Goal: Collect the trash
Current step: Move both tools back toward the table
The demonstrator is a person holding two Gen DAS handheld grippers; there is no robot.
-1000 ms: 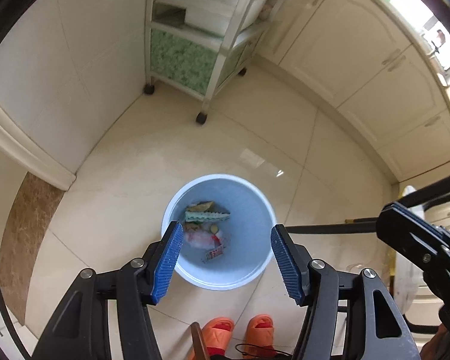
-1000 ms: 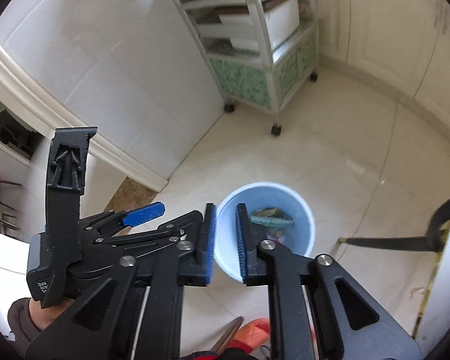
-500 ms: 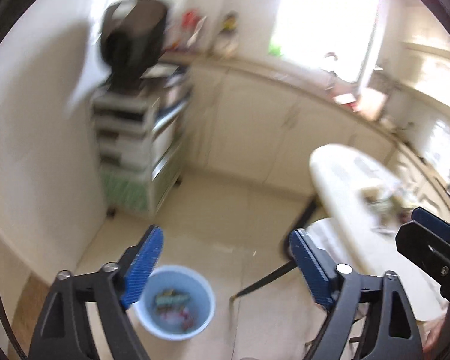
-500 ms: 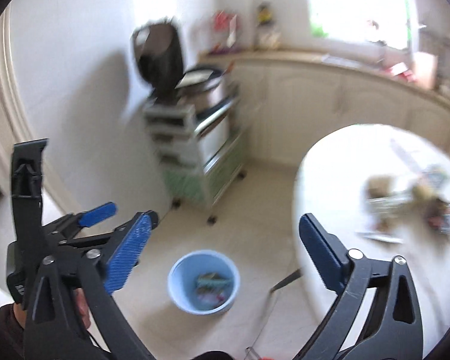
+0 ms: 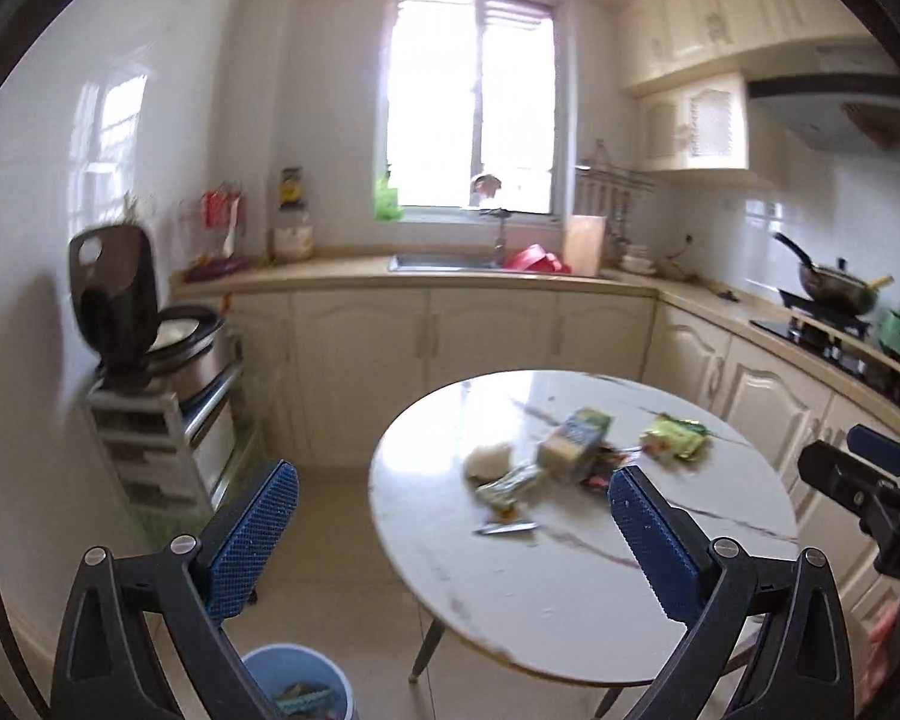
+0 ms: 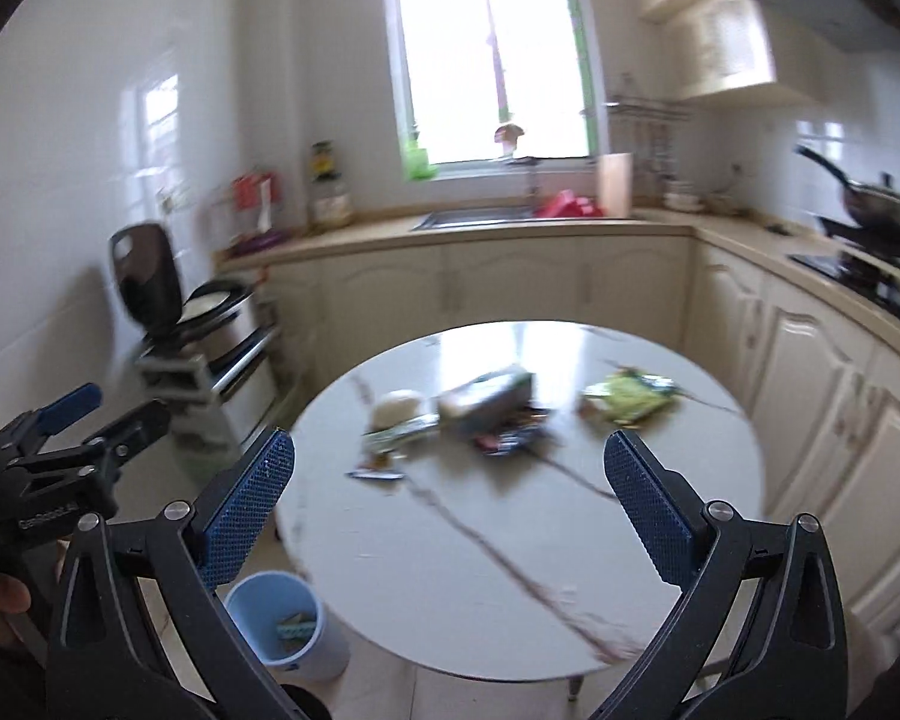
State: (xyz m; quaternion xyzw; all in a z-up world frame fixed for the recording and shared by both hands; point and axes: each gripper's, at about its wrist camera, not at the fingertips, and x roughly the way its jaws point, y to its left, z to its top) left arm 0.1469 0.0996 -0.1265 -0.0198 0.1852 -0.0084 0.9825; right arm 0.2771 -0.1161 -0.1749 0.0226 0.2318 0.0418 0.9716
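A round white marble table point(image 5: 570, 588) point(image 6: 510, 588) carries trash: a green-yellow carton point(image 5: 573, 438) point(image 6: 489, 401), a green snack bag point(image 5: 675, 435) point(image 6: 627, 396), a whitish lump point(image 5: 487, 459) point(image 6: 396, 407) and flat wrappers point(image 5: 504, 529) point(image 6: 378, 474). A light blue bin point(image 5: 297, 684) point(image 6: 279, 621) with trash inside stands on the floor at the table's left. My left gripper point(image 5: 450, 546) and right gripper point(image 6: 450, 516) are both open and empty, held above the table's near side.
A wheeled cart with an open rice cooker point(image 5: 144, 324) point(image 6: 174, 306) stands by the left wall. Cream cabinets and a counter with a sink point(image 5: 444, 264) run along the back and right. A stove with a wok point(image 5: 834, 294) is at the right.
Both grippers have swung up from over the bin to face the table. The right gripper went from nearly shut to wide open. The left gripper opened wider.
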